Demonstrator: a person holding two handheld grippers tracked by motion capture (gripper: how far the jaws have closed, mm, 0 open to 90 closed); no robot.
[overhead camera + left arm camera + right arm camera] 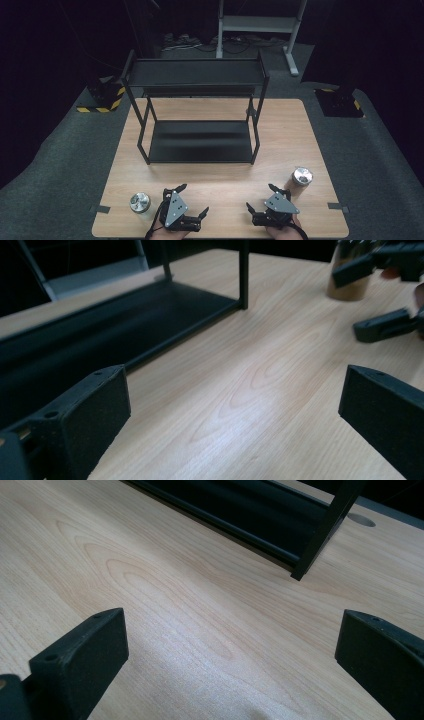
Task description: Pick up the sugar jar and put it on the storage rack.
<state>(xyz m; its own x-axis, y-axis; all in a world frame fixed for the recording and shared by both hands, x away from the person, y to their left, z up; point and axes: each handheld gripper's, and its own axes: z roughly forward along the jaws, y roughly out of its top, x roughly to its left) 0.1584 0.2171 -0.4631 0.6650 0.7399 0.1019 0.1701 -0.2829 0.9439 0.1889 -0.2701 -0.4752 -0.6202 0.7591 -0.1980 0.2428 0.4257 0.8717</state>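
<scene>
A black two-tier metal rack stands at the middle of the wooden table, both shelves bare. One silver-lidded jar stands at the front left, another jar at the front right. My left gripper hovers near the front edge, right of the left jar, open and holding nothing. My right gripper is open too, just left of the right jar. In the left gripper view the left gripper has wide-apart jaws over bare wood, with the rack ahead and the right jar behind the right gripper.
The right gripper view has its gripper over bare table, with a rack leg and the lower shelf ahead. Grey carpet surrounds the table. A grey metal stand is behind it. Bare wood lies between the rack and the grippers.
</scene>
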